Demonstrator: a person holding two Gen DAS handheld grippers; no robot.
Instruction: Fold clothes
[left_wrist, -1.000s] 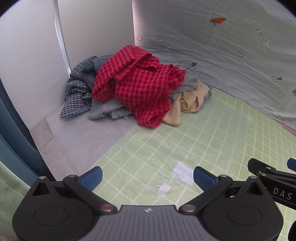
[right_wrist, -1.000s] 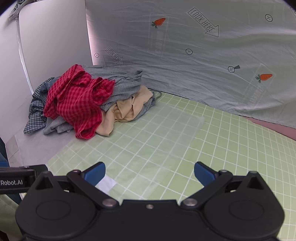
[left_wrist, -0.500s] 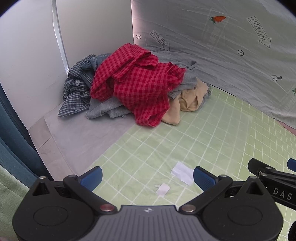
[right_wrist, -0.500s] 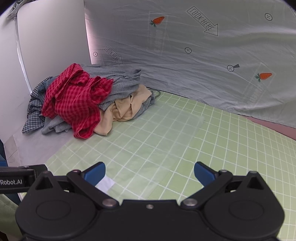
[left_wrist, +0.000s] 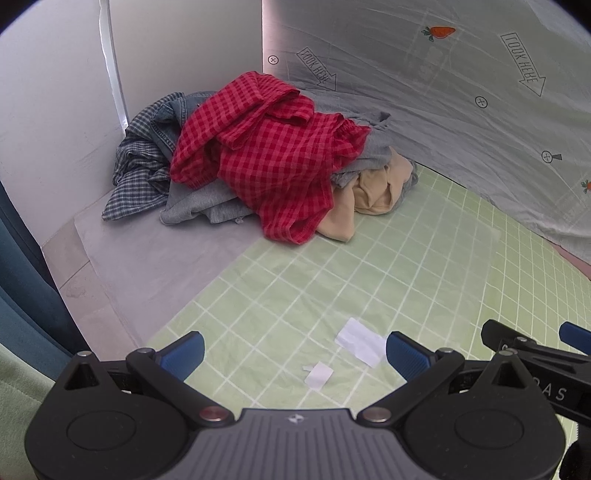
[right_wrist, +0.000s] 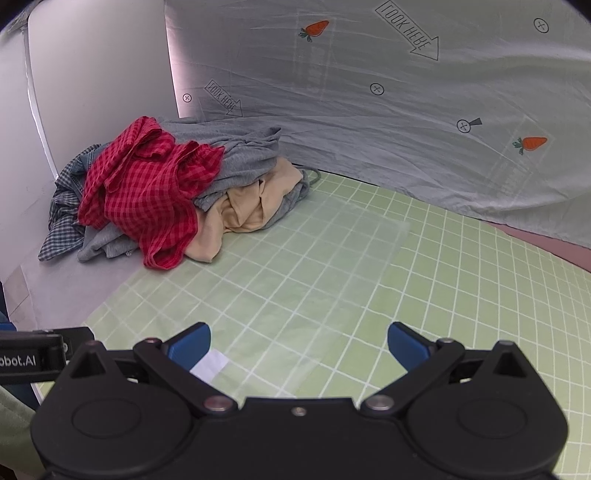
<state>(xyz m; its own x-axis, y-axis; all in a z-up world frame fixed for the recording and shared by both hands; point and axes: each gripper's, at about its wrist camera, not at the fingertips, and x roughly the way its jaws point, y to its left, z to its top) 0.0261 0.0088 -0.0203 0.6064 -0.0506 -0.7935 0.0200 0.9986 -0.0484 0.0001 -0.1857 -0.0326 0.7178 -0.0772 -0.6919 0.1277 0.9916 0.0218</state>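
Note:
A pile of clothes lies at the far left of the green grid mat (left_wrist: 369, 280). A red checked garment (left_wrist: 273, 158) lies on top, also in the right wrist view (right_wrist: 147, 192). Under it are a grey garment (right_wrist: 236, 155), a beige one (right_wrist: 255, 206), a denim piece (left_wrist: 184, 118) and a blue checked shirt (left_wrist: 136, 166). My left gripper (left_wrist: 293, 354) is open and empty, well short of the pile. My right gripper (right_wrist: 297, 343) is open and empty over the mat, to the right of the left one.
A grey printed sheet (right_wrist: 406, 122) hangs behind the mat. A white wall panel (left_wrist: 55, 110) stands at the left. Two small white paper scraps (left_wrist: 358, 345) lie on the mat near my left gripper. A clear plastic sheet (right_wrist: 332, 266) lies on the mat.
Both views have shifted slightly, so the pile sits a little further left and higher. Both grippers stay open.

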